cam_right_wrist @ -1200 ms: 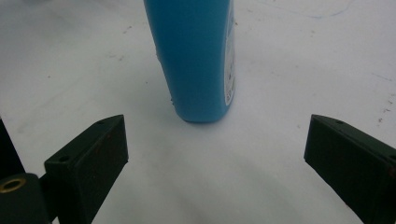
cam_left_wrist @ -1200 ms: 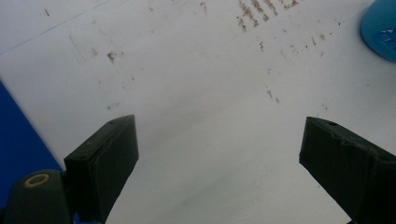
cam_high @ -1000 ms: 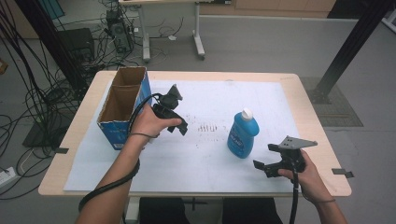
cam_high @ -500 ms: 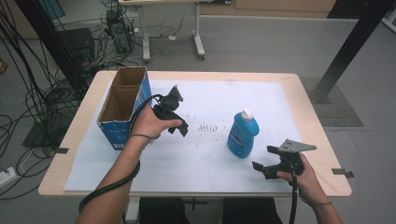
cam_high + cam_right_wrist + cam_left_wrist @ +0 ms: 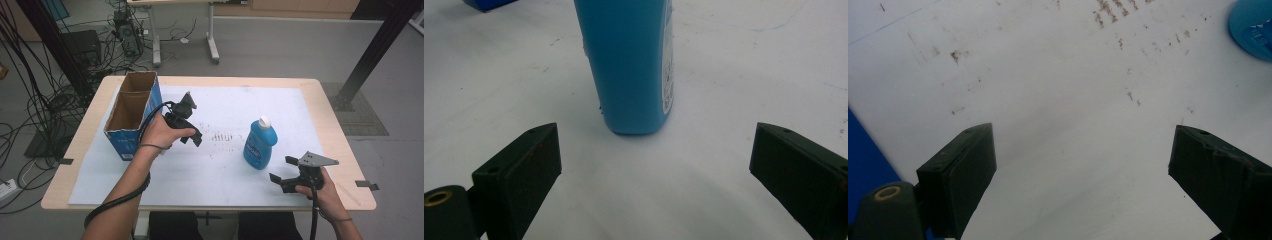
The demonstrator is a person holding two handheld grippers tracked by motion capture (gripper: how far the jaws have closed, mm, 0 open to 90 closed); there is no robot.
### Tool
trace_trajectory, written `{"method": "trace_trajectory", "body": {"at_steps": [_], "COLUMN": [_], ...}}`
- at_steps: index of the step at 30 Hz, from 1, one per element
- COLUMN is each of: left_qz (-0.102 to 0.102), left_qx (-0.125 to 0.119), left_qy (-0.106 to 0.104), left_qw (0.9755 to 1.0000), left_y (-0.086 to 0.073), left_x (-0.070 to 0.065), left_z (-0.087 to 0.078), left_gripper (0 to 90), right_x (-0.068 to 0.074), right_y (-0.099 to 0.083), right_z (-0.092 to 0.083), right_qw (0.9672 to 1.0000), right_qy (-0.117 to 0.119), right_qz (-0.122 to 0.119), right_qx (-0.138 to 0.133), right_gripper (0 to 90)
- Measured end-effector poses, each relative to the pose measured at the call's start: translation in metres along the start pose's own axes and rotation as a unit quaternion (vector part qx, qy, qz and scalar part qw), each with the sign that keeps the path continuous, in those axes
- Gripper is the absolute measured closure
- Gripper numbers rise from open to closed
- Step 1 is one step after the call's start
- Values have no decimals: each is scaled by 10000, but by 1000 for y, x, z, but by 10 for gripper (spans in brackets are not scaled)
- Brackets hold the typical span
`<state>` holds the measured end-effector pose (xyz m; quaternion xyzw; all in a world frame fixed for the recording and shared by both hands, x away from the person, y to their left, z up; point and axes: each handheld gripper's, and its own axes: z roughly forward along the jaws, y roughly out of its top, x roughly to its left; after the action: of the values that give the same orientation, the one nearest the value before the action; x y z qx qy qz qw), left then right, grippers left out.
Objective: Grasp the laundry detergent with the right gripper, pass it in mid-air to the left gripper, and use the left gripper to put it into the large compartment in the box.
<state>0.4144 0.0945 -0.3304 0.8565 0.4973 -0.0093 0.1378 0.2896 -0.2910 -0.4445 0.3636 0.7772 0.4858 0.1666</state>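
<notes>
I see an open cardboard box (image 5: 131,114) standing at the left of my white-covered table (image 5: 300,107).

table (image 5: 340,150): wood | white sheet (image 5: 300,120): stained, covers top | on sheet: blue bottle (image 5: 259,145) upright, cardboard box (image 5: 131,114)

One bottle (image 5: 260,144) stands on the table (image 5: 330,125); it is blue with a white cap. One box (image 5: 131,114) stands there too, open at the top, and a divider seems to split it into two compartments, though the far one is hard to read. One white sheet (image 5: 225,170) covers the tabletop. Two grippers are in view, the left gripper (image 5: 190,131) and the right gripper (image 5: 284,175), each with two jaws. Two hands hold them, the left hand (image 5: 159,132) and the right hand (image 5: 325,192). On the floor behind, cables (image 5: 30,100) are too tangled to count.
</notes>
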Motion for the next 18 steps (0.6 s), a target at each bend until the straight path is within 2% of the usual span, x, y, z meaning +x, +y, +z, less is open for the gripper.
{"method": "trace_trajectory", "body": {"at_steps": [3,10,18], "left_qz": [-8,24,8], "left_qx": [4,37,34], "left_qy": [6,10,9], "left_qw": [10000,10000,10000], "left_y": [0,-2,-3], "left_x": [0,-2,-2], "left_z": [1,2,2], "left_gripper": [121,121,120], "right_x": [0,-1,-1], "right_y": [-1,-4,-8], "right_z": [1,2,7], "right_qw": [10000,9992,9989], "right_qy": [-33,-104,-59], "right_qz": [8,-63,-98], "right_qx": [-38,-369,-450], "right_gripper": [55,54,54]}}
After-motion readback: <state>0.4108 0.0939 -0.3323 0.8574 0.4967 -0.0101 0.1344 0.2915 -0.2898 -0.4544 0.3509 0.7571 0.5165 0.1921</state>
